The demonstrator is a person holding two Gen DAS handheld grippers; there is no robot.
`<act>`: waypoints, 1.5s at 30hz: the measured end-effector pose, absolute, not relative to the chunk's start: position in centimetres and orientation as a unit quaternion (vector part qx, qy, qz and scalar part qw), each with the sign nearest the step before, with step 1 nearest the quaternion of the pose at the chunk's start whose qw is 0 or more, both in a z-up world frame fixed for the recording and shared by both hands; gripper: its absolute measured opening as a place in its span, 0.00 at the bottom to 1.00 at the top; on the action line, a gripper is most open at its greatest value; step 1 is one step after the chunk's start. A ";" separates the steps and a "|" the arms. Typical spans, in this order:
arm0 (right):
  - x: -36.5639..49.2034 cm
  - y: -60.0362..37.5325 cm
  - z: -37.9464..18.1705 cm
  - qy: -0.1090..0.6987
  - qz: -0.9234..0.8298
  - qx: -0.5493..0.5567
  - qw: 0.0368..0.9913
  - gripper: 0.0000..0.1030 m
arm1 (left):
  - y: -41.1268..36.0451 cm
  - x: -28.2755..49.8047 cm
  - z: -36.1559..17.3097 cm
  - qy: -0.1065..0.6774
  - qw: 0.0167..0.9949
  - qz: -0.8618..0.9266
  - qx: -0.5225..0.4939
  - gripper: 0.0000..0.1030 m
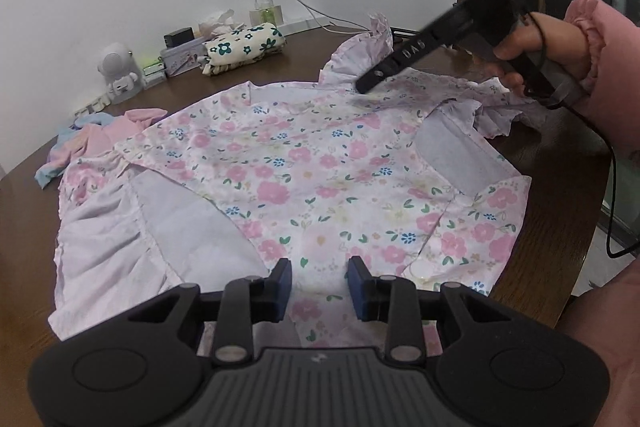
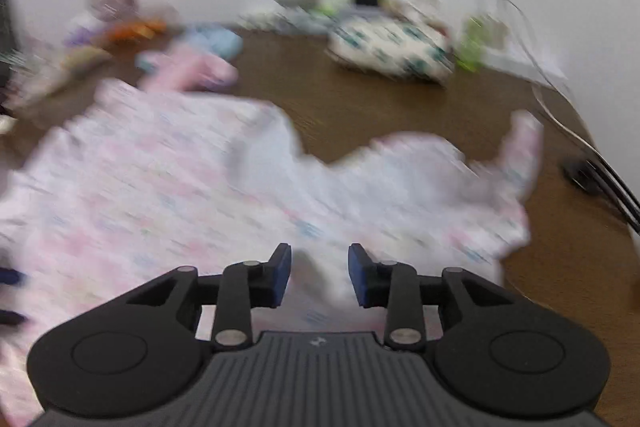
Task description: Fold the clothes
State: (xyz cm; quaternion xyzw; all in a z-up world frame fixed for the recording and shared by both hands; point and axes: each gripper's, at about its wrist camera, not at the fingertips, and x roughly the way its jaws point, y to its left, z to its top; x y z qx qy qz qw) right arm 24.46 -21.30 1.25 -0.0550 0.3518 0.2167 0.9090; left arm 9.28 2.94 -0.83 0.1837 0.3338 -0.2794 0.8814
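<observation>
Hovering over the floral dress (image 1: 304,179), both grippers gape, holding nothing.

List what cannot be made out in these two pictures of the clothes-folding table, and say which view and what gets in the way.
- Floral garment, near hem: left wrist view, hidden under the left hand-held gripper.
- Floral print and back-of-table clutter: right wrist view, smeared by motion blur.
- Right hand-held gripper fingertips: left wrist view, blurred; its opening is unreadable there.
- Pastel clothes: left wrist view, bunched, so their type is unclear.

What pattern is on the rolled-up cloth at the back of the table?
Cream with dark green flowers; clearest in the left wrist view.
</observation>
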 end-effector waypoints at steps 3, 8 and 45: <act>24.3 -17.3 1.1 0.353 0.262 -0.082 0.894 0.31 | 3.0 9.1 -0.9 0.332 0.882 -0.279 0.184 0.28; 26.1 -14.5 -0.8 0.363 0.237 -0.099 0.896 0.30 | 3.6 8.8 -1.0 0.332 0.885 -0.281 0.169 0.28; 33.2 -32.7 4.4 0.370 -0.007 0.113 0.922 0.21 | 4.5 8.1 -1.3 0.330 0.896 -0.266 0.133 0.28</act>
